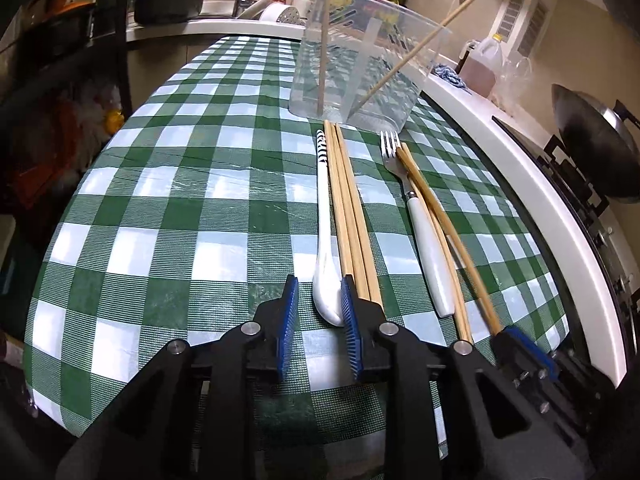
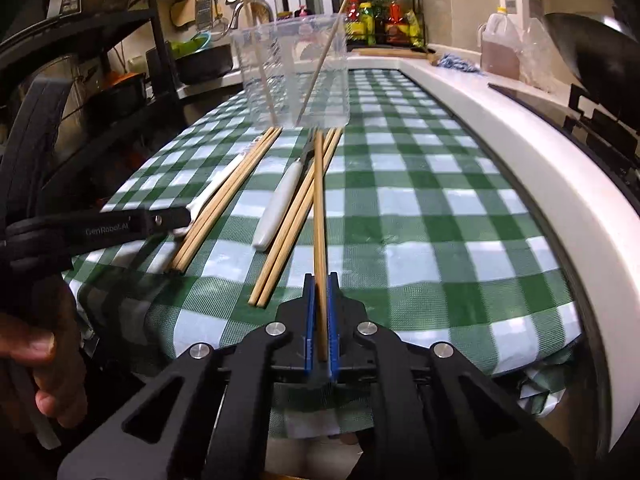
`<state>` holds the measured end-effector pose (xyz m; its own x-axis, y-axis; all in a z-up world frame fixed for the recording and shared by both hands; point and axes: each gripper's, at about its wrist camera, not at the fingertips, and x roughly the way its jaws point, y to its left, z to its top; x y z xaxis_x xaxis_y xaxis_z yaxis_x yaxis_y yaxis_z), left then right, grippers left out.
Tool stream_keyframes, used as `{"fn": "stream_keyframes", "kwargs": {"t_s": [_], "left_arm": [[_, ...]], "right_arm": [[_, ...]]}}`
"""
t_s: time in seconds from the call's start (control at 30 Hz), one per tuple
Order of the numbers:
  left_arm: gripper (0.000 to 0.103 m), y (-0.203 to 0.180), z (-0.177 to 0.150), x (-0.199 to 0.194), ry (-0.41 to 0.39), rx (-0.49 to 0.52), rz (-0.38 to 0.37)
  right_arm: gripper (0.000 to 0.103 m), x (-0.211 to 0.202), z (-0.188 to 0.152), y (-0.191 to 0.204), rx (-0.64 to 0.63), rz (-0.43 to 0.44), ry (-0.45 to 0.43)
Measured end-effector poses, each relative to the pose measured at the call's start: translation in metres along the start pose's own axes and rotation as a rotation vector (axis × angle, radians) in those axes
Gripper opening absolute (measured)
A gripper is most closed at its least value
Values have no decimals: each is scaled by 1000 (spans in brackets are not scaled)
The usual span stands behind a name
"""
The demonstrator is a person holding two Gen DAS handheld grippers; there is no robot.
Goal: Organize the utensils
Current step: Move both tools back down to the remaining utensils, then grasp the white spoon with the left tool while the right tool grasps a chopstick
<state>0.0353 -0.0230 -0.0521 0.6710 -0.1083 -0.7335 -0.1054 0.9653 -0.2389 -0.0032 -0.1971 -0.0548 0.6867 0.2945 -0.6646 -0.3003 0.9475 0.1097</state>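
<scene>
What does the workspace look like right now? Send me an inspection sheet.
Surface: green checked tablecloth, wrinkled.
Job's things: clear container with two chopsticks standing inside; white spoon beside three chopsticks; fork with two chopsticks against it.
Clutter: nothing seen on the cloth.
Grippers: left gripper open around the spoon's end; right gripper shut on one chopstick.
Cables: nothing seen.
Surroundings: oil jug, wok, spice rack.

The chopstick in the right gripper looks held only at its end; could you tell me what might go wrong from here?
1. The chopstick, pinched at its end by the right gripper, could pivot or slip.
2. Lifting it may drag the two chopsticks and fork beside it.
3. It could tip the clear container.
</scene>
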Motion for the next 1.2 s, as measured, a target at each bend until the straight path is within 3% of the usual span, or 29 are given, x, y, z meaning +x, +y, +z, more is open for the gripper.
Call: {"fn": "stream_keyframes", "kwargs": {"t_s": [0.1,0.17,0.27,0.43,0.63,1.2], "left_arm": [[21,-5,0,1,-1,29,17],[15,-5,0,0,0,37,29],[11,3,0,-3,-21,17,95],[10,13,-1,-8,-39,-6,141],[11,6,-6,-9,-51,22,127],[13,1,-8,-7,-53,42,127]], "right_arm": [[6,-2,6,-7,14,-33,-24],[6,0,12,-15,32,-53,-28],[6,3,17,-24,39,-84,-39],[6,11,21,-36,74,-114,-38],[12,19,13,-38,75,-101,-9],[12,16,11,-36,75,-116,-12]]}}
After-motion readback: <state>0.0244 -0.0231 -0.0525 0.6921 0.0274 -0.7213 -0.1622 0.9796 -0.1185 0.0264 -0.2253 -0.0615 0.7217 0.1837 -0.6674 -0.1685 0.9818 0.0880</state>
